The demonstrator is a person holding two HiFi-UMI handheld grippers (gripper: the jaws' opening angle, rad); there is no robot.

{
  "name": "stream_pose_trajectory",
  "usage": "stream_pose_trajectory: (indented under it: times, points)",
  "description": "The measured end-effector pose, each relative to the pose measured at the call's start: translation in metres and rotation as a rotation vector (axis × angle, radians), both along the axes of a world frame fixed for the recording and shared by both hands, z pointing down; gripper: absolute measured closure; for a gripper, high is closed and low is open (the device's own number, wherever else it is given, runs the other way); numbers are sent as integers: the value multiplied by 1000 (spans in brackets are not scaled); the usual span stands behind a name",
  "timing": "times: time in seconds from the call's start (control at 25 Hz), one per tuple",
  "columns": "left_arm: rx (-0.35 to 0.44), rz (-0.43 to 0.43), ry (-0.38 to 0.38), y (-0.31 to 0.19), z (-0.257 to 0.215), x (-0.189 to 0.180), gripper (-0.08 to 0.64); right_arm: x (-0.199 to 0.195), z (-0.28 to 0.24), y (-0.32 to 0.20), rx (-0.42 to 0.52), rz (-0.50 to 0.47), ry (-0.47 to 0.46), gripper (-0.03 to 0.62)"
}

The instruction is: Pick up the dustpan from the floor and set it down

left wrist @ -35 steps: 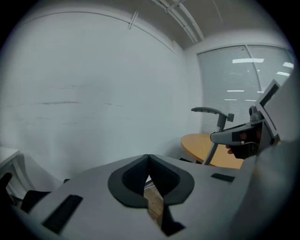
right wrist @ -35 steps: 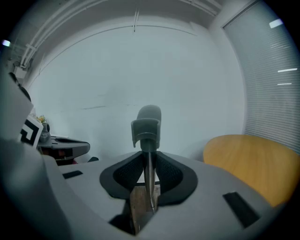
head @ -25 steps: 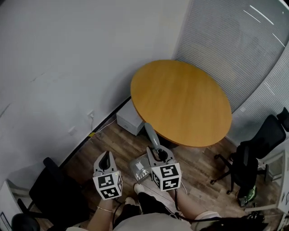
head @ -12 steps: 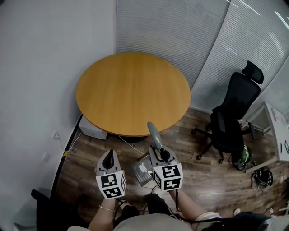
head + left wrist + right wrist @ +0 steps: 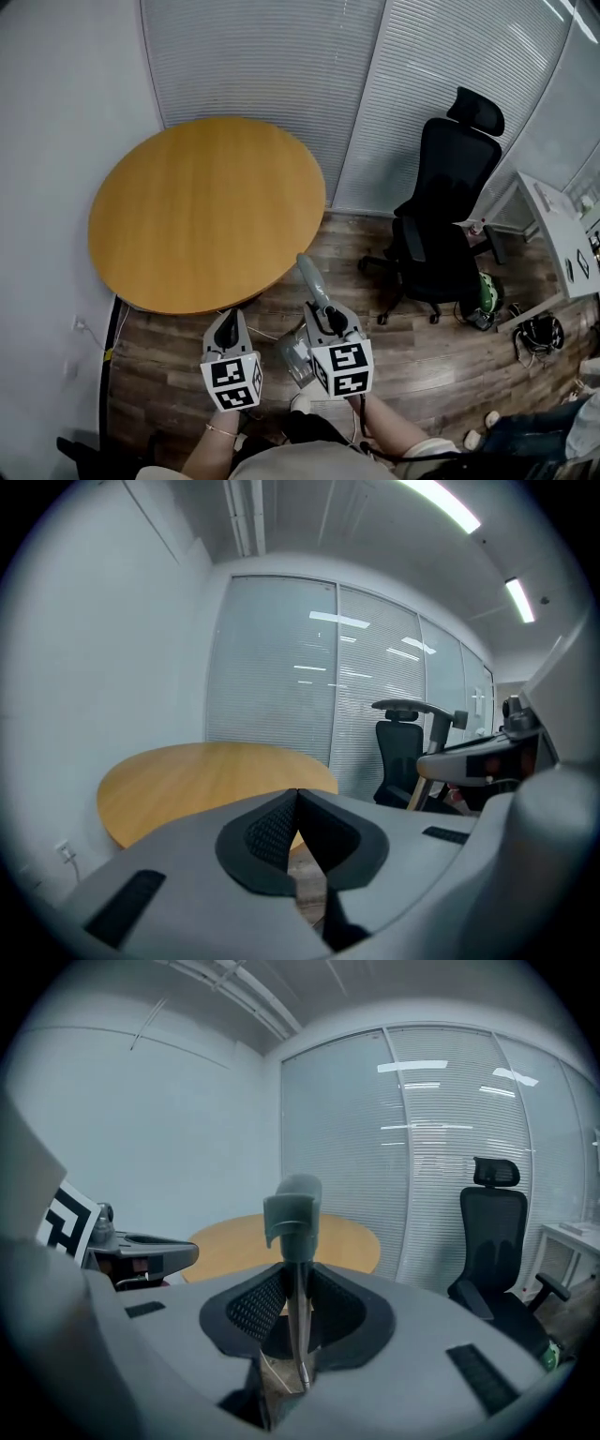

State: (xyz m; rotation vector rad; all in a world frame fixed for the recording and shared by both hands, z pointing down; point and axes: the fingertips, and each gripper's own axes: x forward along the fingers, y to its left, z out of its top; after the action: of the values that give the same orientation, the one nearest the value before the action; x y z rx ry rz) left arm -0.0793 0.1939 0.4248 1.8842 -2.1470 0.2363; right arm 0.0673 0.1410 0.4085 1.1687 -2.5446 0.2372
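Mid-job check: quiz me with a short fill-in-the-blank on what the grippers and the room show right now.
1. The right gripper is shut on the ____.
2. The left gripper has its jaws ____, with nothing between them.
3. The wooden table has a ____ top.
4. The office chair to the right of the table in the head view is ____ in colour.

Missing words: dustpan; shut; round; black.
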Motion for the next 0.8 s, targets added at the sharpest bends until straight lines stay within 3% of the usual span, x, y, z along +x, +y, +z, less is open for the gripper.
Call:
stream_pose_trajectory:
  times: [0.36,0.8]
  points:
    - [17,84,-20,-84,-14,60,543,88,-10,-81,16,141,-33,492]
    - [15,173,-44,-166,-14,93,543,129,-6,-173,13,303,-50,492]
